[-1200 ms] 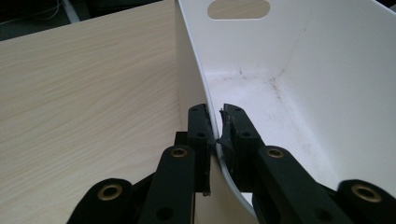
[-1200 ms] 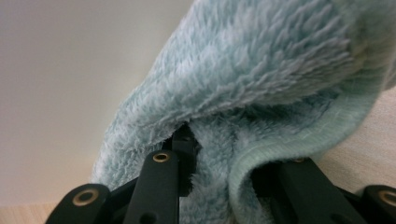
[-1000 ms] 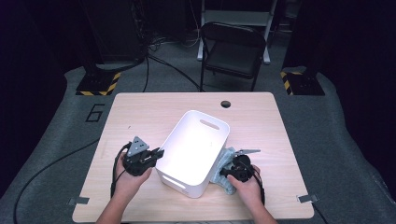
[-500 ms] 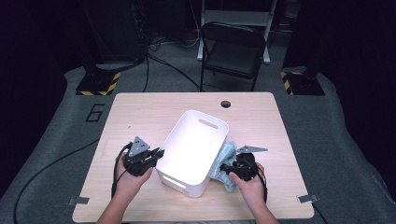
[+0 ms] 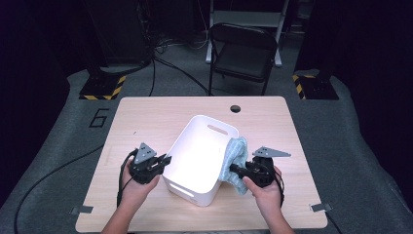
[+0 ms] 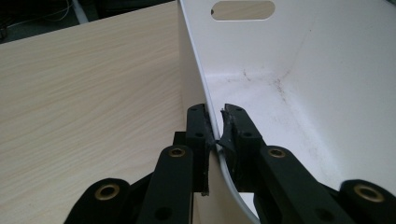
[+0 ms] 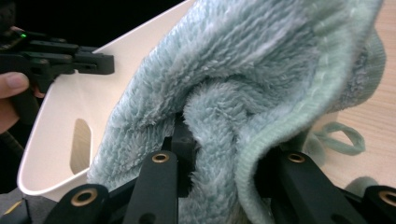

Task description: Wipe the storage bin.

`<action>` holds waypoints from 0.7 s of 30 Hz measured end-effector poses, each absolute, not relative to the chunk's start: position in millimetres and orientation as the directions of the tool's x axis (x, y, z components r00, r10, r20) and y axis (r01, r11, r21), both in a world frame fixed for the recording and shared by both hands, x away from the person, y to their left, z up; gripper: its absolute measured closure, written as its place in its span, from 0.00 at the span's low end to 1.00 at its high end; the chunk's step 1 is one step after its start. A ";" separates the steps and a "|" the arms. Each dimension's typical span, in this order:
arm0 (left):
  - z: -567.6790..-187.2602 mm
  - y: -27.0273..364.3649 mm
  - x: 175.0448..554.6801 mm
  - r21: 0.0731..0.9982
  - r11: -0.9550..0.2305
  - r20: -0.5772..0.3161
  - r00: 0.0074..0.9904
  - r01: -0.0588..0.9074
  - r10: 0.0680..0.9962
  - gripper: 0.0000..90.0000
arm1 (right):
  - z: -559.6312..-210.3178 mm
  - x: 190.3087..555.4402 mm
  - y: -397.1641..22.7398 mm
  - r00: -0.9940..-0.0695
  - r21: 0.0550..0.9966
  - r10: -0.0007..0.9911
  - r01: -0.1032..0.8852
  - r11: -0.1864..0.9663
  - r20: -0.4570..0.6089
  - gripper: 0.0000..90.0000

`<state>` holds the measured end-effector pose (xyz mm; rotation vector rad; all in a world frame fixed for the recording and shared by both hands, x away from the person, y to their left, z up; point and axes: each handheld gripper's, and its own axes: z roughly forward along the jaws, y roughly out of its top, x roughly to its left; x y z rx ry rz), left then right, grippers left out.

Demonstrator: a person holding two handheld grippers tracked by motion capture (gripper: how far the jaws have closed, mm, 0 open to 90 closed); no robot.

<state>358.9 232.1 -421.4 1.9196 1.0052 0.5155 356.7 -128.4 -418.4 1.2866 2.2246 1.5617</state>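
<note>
Centrally on the wooden worktop (image 5: 146, 117) sits a white bin (image 5: 197, 161), angled with its handle slot toward the far side. Against its right wall hangs a pale blue towel (image 5: 235, 163), bunched and lifted to rim height. At the bin's left wall, the left gripper (image 5: 163, 161) has its fingers clamped on the rim. On the right, the right gripper (image 5: 234, 169) has its fingers clamped on the towel.

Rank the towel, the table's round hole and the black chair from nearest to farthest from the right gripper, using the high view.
From the right gripper:
1. Towel, clamped in it at the white bin's right wall.
2. Round hole, near the table's far edge.
3. Black chair, on the floor beyond the table.
</note>
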 end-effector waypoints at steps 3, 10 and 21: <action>-421.5 231.8 358.9 0.850 -0.281 -0.040 0.587 0.445 0.809 0.90 | -417.7 357.1 -128.5 -0.628 0.821 0.696 0.563 0.097 0.349 0.77; -422.6 231.1 359.0 0.857 -0.265 -0.047 0.578 0.442 0.815 0.90 | -423.3 359.8 -128.3 -0.620 0.807 0.690 0.584 0.088 0.374 0.77; -423.2 229.9 359.3 0.852 -0.263 -0.052 0.573 0.453 0.818 0.89 | -439.3 363.0 -125.3 -0.592 0.775 0.703 0.625 0.090 0.395 0.78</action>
